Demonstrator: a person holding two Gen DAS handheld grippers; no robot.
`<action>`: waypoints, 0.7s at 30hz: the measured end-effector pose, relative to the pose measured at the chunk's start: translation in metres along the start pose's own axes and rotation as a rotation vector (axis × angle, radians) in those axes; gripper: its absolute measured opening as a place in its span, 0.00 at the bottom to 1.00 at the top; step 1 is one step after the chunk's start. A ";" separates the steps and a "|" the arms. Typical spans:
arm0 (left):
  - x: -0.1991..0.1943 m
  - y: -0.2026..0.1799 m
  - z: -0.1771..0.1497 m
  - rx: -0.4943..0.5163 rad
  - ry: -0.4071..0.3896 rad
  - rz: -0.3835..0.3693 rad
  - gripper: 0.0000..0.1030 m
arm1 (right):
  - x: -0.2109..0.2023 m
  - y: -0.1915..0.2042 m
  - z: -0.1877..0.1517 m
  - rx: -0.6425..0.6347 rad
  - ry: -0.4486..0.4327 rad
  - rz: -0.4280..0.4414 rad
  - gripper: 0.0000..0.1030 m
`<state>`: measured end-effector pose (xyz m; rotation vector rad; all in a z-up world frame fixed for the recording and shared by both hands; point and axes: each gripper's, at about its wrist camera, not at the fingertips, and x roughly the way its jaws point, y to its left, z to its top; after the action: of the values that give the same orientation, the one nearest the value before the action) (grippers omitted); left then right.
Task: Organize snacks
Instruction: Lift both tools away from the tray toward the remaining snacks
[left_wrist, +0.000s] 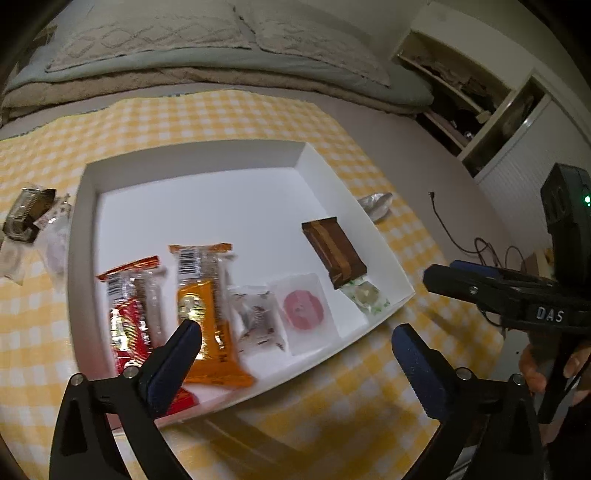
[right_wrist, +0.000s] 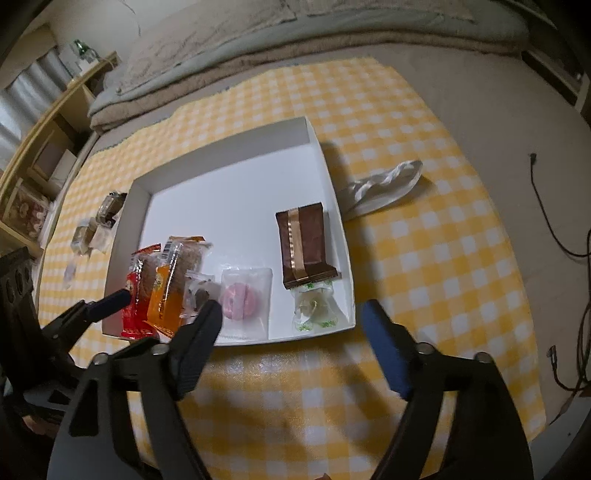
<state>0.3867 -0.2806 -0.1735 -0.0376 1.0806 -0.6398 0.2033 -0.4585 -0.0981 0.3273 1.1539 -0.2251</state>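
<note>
Left wrist view shows my left gripper (left_wrist: 295, 354) spread wide with nothing between its fingers, hanging over the near rim of the white tray (left_wrist: 85, 206); my right gripper (right_wrist: 291, 328) is likewise released and empty over the same rim. Just ahead of them, a row lies in the tray: red pack (left_wrist: 129, 317), orange pack (left_wrist: 207, 295), clear candy (left_wrist: 258, 317), pink disc (left_wrist: 306, 306), green-white candy (left_wrist: 365, 295), with the brown pack (left_wrist: 332, 251) behind that candy, overlapping it. So six are in, I judge. Left to fetch: a small heap (left_wrist: 29, 218) outside the tray, far to my left, and a clear wrapper (right_wrist: 384, 184) beyond its right wall. Most of the tray is bare.
</note>
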 end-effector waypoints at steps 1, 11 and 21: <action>-0.004 0.002 -0.001 0.000 -0.001 0.005 1.00 | -0.002 0.001 -0.001 -0.003 -0.011 -0.002 0.90; -0.052 0.028 -0.002 0.007 -0.042 0.042 1.00 | -0.017 0.023 -0.006 -0.066 -0.084 -0.028 1.00; -0.109 0.061 0.001 -0.020 -0.114 0.083 1.00 | -0.032 0.057 0.000 -0.105 -0.169 -0.029 1.00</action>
<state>0.3821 -0.1761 -0.1057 -0.0455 0.9737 -0.5458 0.2101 -0.4055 -0.0613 0.1948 1.0001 -0.2129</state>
